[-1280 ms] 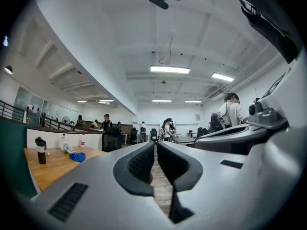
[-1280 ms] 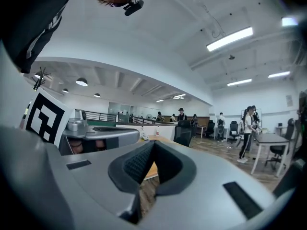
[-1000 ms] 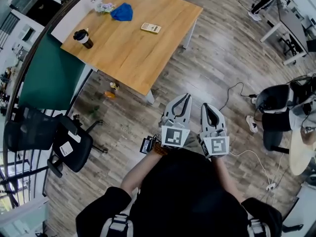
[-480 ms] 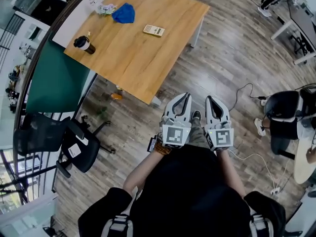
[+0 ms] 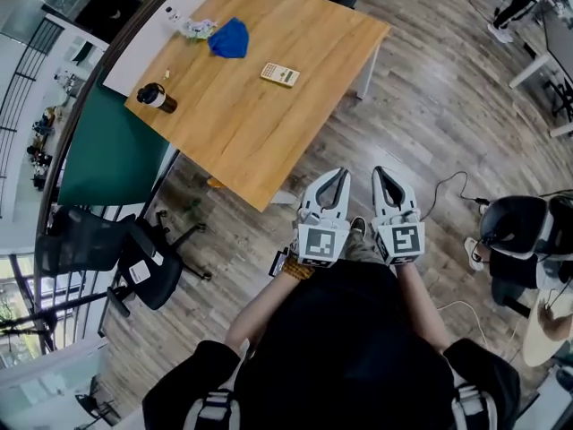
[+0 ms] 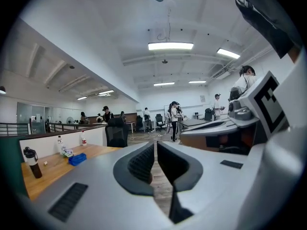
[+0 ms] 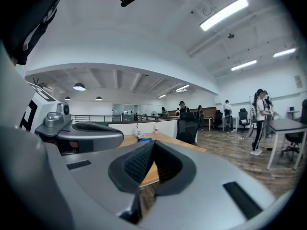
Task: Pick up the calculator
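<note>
Nearing the wood-grain bench (image 5: 240,133), left gripper (image 5: 335,176) and right gripper (image 5: 381,172) are staying closed, empty; only the head view is showing the flat, rectangular calculator (image 5: 279,74) lying there, well apart.

A wooden bench (image 5: 269,124) stands on the plank floor (image 5: 421,115). On its far left part lies a blue cloth (image 5: 230,38), with a crumpled wrapper (image 5: 197,29) just left of it. A dark lidded cup (image 5: 154,97) stands upright near the left edge. Nearer, a black office chair (image 5: 134,262) sits beside a green panel (image 5: 112,150).
</note>
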Motion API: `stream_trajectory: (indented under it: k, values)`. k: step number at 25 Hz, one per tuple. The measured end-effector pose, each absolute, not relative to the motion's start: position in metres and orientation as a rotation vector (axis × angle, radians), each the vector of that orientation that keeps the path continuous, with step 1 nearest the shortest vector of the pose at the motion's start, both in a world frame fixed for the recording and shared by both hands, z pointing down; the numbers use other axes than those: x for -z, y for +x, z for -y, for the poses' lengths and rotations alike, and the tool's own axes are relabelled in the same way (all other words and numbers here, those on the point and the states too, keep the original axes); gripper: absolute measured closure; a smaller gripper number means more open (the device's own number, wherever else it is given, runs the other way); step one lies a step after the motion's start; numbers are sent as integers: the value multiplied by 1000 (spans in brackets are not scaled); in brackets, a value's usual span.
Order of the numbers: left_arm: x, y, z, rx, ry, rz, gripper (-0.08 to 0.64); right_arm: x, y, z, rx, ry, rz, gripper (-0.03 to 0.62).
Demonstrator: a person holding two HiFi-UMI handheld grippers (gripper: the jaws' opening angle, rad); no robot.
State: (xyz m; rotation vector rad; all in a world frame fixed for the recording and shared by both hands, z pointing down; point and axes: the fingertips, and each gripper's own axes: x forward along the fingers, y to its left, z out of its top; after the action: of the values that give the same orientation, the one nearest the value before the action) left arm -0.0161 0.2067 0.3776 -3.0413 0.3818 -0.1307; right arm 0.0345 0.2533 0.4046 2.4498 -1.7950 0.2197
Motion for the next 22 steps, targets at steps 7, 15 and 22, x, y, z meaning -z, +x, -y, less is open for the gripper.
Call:
stream_trajectory:
  k: [7, 15, 22]
  values:
    - [-396, 42, -200, 189, -3052, -462, 520, -411, 95, -251, -258, 2447, 1832, 588]
    - [-413, 105, -205, 250, -3087, -488, 520, -423, 151, -256, -298, 2372, 1852, 588]
    - [-429, 123, -168, 282, -3087, -584, 520, -445, 186, -236, -377, 2359, 1828, 586]
